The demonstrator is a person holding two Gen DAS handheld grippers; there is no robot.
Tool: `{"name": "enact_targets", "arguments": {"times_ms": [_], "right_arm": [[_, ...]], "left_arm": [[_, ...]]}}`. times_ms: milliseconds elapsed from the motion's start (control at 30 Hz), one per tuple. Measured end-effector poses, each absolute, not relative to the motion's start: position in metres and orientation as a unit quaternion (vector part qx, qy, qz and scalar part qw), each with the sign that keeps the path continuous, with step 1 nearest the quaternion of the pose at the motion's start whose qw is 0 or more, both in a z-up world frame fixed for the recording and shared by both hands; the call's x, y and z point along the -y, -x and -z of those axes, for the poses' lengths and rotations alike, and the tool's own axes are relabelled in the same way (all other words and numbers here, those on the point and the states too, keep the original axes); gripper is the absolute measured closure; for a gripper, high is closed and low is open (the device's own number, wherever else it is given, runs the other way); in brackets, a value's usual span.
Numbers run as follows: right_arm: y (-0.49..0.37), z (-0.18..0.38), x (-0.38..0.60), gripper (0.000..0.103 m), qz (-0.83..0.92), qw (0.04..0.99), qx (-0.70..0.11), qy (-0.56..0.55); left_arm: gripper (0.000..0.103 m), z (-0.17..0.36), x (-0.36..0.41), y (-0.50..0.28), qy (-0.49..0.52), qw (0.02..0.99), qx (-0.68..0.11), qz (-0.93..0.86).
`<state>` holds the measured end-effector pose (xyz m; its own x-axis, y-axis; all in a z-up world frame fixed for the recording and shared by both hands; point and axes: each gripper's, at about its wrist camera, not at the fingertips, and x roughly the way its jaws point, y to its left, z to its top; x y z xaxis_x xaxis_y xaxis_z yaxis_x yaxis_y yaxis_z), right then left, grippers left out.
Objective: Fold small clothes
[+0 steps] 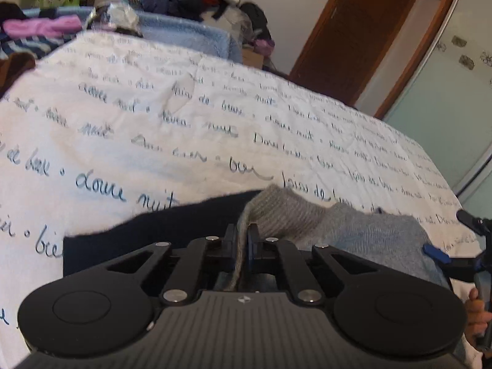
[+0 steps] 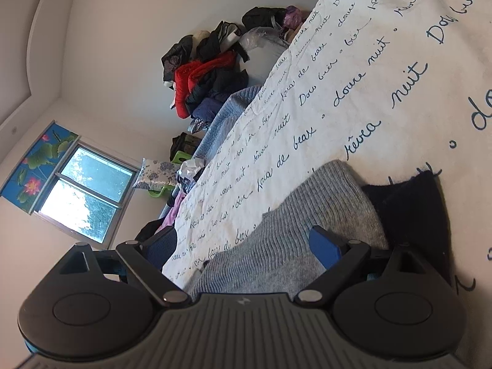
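**A:** White quilt with blue handwriting covers everything beyond both sets of fingers. What lies on it?

**B:** Just ahead of the fingertips, a dark navy garment, and on top of it the grey knit garment, the piece being folded.

**A:** And the grippers?

**B:** The left gripper has its fingers pressed together, pinching a thin ribbed edge of the grey knit that runs back between them. The right gripper has its fingers spread wide, the knit lying between and under them, no pad pressing it.

**A:** So how should this fold go?

**B:** I'd judge the left keeps its pinch firm and carries the edge low and straight over the body of the knit. The right should take a matching edge, or press down past its fingertips, so the layer beneath doesn't drag or bunch.
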<state>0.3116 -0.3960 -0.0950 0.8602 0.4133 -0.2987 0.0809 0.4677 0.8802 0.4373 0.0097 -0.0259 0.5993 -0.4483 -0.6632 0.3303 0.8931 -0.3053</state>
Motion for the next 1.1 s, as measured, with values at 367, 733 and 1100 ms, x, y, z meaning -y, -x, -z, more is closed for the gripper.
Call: {"name": "enact_targets", "arguments": {"times_ms": [367, 733, 1100], "right_arm": [[-0.309, 0.096, 0.391, 0.009, -0.099, 0.833, -0.259, -0.478], [-0.296, 0.068, 0.358, 0.008, -0.127, 0.851, -0.255, -0.441], [-0.285, 0.063, 0.339, 0.008, -0.14, 0.855, -0.282, -0.412]], "left_arm": [[0.098, 0.011, -0.068, -0.449, 0.142, 0.909, -0.372, 0.119], [0.044, 0.025, -0.03, -0.431, 0.061, 0.879, -0.414, 0.228], [0.098, 0.023, -0.02, -0.437, 0.096, 0.904, -0.367, 0.196]]}}
